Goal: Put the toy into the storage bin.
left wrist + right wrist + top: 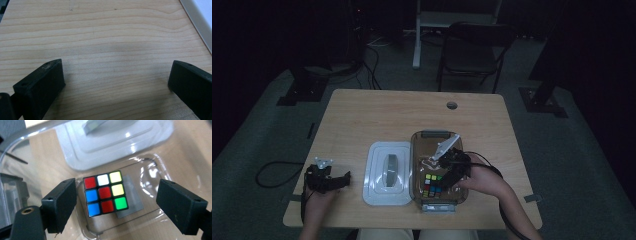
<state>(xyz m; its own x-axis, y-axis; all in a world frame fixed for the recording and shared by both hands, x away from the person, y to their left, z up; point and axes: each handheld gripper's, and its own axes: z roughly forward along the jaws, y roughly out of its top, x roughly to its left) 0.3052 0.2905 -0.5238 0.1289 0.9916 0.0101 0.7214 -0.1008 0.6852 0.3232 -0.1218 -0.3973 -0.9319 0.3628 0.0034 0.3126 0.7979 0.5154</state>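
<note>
A scrambled colour cube (pixel 432 185) (pixel 106 193) lies on the floor of a clear plastic container (pixel 415 150) (pixel 150 165) at the table's front right. My right gripper (pixel 446 176) (pixel 117 187) hovers just above it, open, its jaws standing apart on either side of the cube without touching it. The container's white lid (pixel 387 172) (pixel 105 145) lies flat on the table just left of the container. My left gripper (pixel 345 178) (pixel 116 67) rests low over bare wood at the front left, open and holding nothing, with the lid's edge (pixel 200 17) off to its right.
The wooden table (pixel 387 115) has a round cable hole (pixel 452 105) near its far edge. A folding chair (pixel 472 50) stands behind the table. Cables trail off both front corners. The room around is dark.
</note>
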